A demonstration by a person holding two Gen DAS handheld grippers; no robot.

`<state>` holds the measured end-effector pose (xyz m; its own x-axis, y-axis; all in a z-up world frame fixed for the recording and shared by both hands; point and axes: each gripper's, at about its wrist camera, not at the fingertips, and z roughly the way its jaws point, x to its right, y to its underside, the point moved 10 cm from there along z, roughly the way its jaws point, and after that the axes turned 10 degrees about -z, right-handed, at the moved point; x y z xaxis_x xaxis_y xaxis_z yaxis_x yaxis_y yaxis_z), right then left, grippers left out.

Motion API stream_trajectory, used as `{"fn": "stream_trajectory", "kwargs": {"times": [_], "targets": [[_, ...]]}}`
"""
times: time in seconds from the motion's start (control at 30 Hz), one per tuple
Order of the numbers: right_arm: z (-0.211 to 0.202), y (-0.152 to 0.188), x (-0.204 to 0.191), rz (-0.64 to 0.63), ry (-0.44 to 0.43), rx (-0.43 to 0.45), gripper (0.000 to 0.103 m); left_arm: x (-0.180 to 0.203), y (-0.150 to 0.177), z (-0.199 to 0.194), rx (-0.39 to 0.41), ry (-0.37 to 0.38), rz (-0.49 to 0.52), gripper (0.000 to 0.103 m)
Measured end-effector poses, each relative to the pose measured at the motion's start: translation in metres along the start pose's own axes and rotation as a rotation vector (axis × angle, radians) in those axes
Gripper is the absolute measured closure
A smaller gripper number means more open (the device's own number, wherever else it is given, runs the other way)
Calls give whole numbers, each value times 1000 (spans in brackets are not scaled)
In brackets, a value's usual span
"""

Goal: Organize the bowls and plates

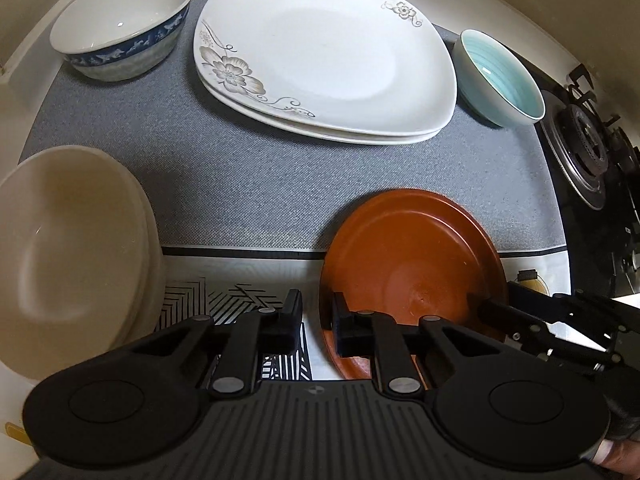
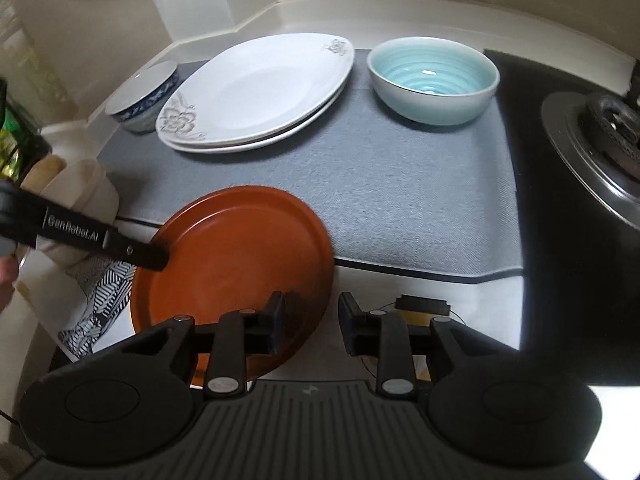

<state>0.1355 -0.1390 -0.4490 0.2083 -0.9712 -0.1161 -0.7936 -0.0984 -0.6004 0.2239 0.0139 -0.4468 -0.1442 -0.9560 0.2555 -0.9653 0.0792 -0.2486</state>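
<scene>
A brown-red plate (image 1: pixel 412 272) (image 2: pixel 236 256) lies at the front edge of the grey mat. My left gripper (image 1: pixel 316 320) is open, its jaws straddling the plate's left rim; it also shows in the right wrist view (image 2: pixel 154 256), touching the plate. My right gripper (image 2: pixel 312 322) is open, its jaws straddling the plate's right rim; it shows in the left wrist view (image 1: pixel 492 304). Two stacked white flowered plates (image 1: pixel 320 52) (image 2: pixel 260 88) sit at the back, a blue-patterned bowl (image 1: pixel 120 24) (image 2: pixel 144 92) left of them, a teal bowl (image 1: pixel 500 78) (image 2: pixel 432 78) to the right. Stacked cream bowls (image 1: pixel 68 252) (image 2: pixel 80 200) stand front left.
A grey mat (image 1: pixel 240 184) (image 2: pixel 400 200) covers the counter. A black gas stove (image 1: pixel 592 160) (image 2: pixel 592 132) is on the right. A patterned cloth (image 1: pixel 240 304) (image 2: pixel 100 300) lies at the front. Walls close off the back.
</scene>
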Motion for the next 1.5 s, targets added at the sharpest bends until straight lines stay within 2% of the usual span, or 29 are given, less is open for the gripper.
{"fn": "stream_trajectory", "kwargs": {"times": [0.03, 0.1, 0.2, 0.27, 0.33, 0.37, 0.57, 0.73, 0.83, 0.97, 1.07, 1.17, 1.33, 1.5], "targets": [[-1, -1, 0, -13, 17, 14, 71, 0, 0, 0, 2, 0, 0, 86], [-2, -4, -2, -16, -6, 42, 71, 3, 2, 0, 10, -2, 5, 86], [3, -1, 4, -19, 39, -12, 71, 2, 3, 1, 17, 3, 8, 86], [4, 0, 1, -73, 51, -14, 74, 1, 3, 0, 21, 9, 9, 86], [4, 0, -7, -138, 43, -19, 83, 2, 3, 0, 25, 10, 18, 88], [4, -1, -9, -150, 46, -21, 83, 2, 4, -1, 26, 6, 21, 91], [-4, -5, -11, -107, 30, -42, 86, 13, 5, -22, 68, -22, 92, 93], [-28, -26, -9, -45, 16, -4, 86, 18, -15, -59, 117, 37, 62, 93], [-39, -42, -5, 0, 19, 11, 86, 21, -29, -78, 107, 104, 14, 93], [-48, -61, -4, 58, -14, 41, 86, 31, -54, -114, 188, 166, 28, 93], [-54, -74, -10, 56, -26, 65, 86, 39, -68, -131, 244, 154, 63, 93], [-59, -88, -15, 52, -20, 90, 85, 39, -81, -139, 276, 133, 67, 93], [-66, -109, -16, 59, 7, 127, 85, 33, -98, -148, 292, 180, 47, 93], [-65, -132, -14, 65, 73, 169, 86, 13, -116, -126, 239, 217, 17, 93]]}}
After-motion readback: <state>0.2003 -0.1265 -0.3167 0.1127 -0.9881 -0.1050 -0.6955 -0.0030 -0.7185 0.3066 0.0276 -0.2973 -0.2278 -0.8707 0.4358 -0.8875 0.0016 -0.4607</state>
